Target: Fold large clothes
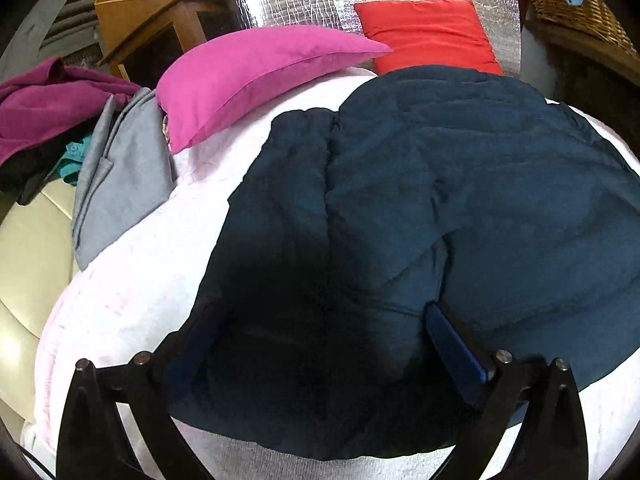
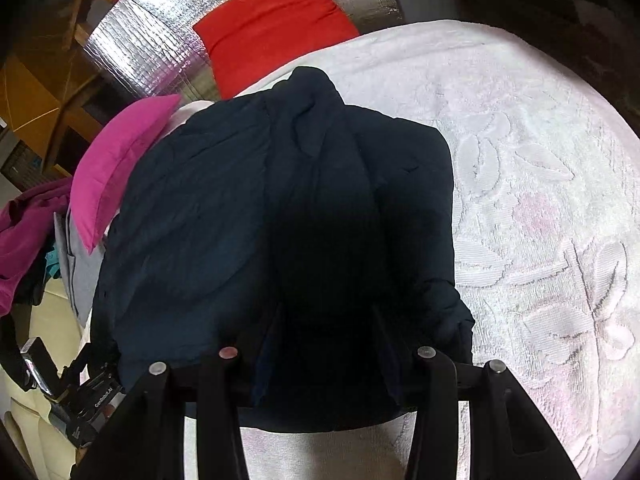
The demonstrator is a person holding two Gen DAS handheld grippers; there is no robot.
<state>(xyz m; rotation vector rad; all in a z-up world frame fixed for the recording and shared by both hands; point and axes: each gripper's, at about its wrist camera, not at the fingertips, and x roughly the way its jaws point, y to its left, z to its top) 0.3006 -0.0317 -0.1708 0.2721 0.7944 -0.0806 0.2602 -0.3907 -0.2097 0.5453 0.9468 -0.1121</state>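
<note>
A dark navy padded jacket [image 1: 460, 180] lies spread on a white patterned bedspread [image 1: 140, 280]. My left gripper [image 1: 320, 316] is open wide and low over the jacket's near part, with fabric lying between its blue pads [image 1: 452, 340] but not pinched. In the right wrist view the jacket [image 2: 200, 220] has one side folded over its middle. My right gripper [image 2: 328, 340] is half closed at the near hem. A thick dark bulge of jacket fills the gap between its fingers, which look pressed against it. Shadow dims the pads.
A pink pillow [image 1: 248, 76] lies at the jacket's far left, with a red cushion [image 1: 428, 32] on a silver mat behind it. A grey garment [image 1: 120, 184] and a magenta clothes pile [image 1: 44, 112] sit left. A wicker basket [image 1: 572, 4] stands far right. The bedspread [image 2: 540, 200] stretches right.
</note>
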